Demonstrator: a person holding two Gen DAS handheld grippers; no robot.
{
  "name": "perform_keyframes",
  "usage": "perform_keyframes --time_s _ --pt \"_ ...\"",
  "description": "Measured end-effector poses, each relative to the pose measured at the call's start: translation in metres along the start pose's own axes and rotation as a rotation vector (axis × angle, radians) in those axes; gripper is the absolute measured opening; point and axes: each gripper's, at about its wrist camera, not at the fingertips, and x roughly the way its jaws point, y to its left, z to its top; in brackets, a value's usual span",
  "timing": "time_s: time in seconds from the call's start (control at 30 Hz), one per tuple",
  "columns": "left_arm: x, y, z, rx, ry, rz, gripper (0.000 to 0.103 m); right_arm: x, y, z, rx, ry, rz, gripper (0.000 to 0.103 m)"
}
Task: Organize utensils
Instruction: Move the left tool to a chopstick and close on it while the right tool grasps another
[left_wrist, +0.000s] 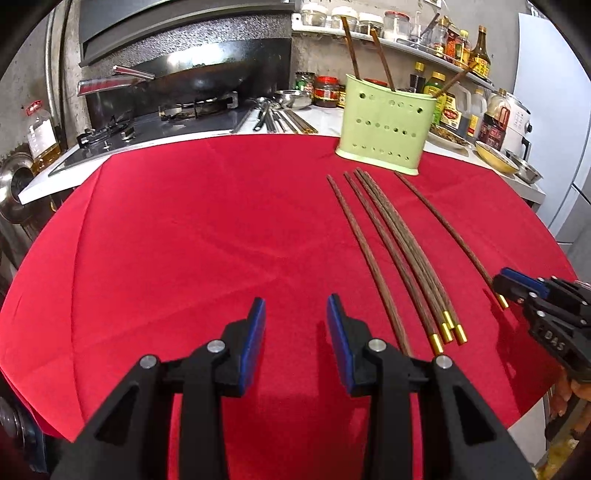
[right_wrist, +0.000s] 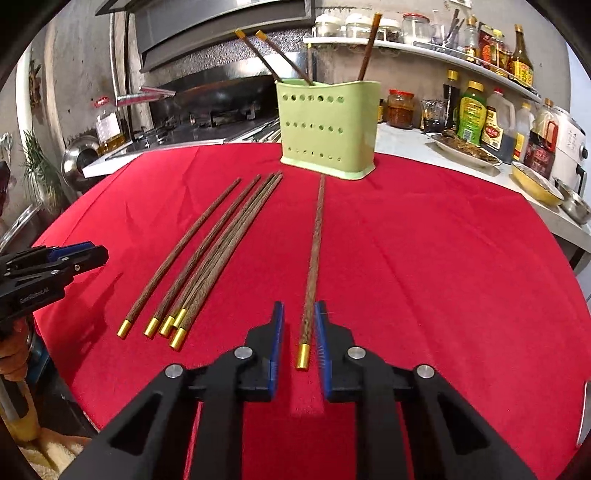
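Note:
A green perforated utensil holder (right_wrist: 328, 125) (left_wrist: 384, 129) stands at the far edge of the red cloth (right_wrist: 424, 277) with three chopsticks (right_wrist: 367, 48) upright in it. Several brown chopsticks with gold caps (right_wrist: 207, 258) (left_wrist: 391, 240) lie side by side on the cloth. One single chopstick (right_wrist: 316, 240) (left_wrist: 443, 221) lies apart to their right. My right gripper (right_wrist: 299, 304) (left_wrist: 508, 277) straddles its gold-capped end; the jaws are narrow, with a gap still showing on the left pad's side. My left gripper (left_wrist: 295, 306) (right_wrist: 92, 254) hovers open over bare cloth, left of the group, holding nothing.
Behind the cloth are a stove with a wok (left_wrist: 192, 77), loose metal utensils (left_wrist: 273, 118), and a counter with sauce bottles (right_wrist: 472, 114), bowls (right_wrist: 535, 181) and a plate of food (right_wrist: 465, 147). A shelf of jars (right_wrist: 406, 26) runs above.

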Motion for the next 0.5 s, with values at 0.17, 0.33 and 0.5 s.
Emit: perform_keyframes --time_s 0.17,0.33,0.5 --pt "0.002 -0.011 -0.002 0.019 0.012 -0.018 0.034 0.003 -0.003 -0.005 -0.004 0.007 -0.022 0.008" --pt "0.008 -0.025 -0.001 0.028 0.037 -0.074 0.034 -0.004 -0.017 -0.012 0.016 0.008 -0.042 0.007" --pt "0.015 -0.044 -0.001 0.056 0.068 -0.143 0.031 -0.010 -0.030 -0.018 0.049 0.003 -0.059 0.007"
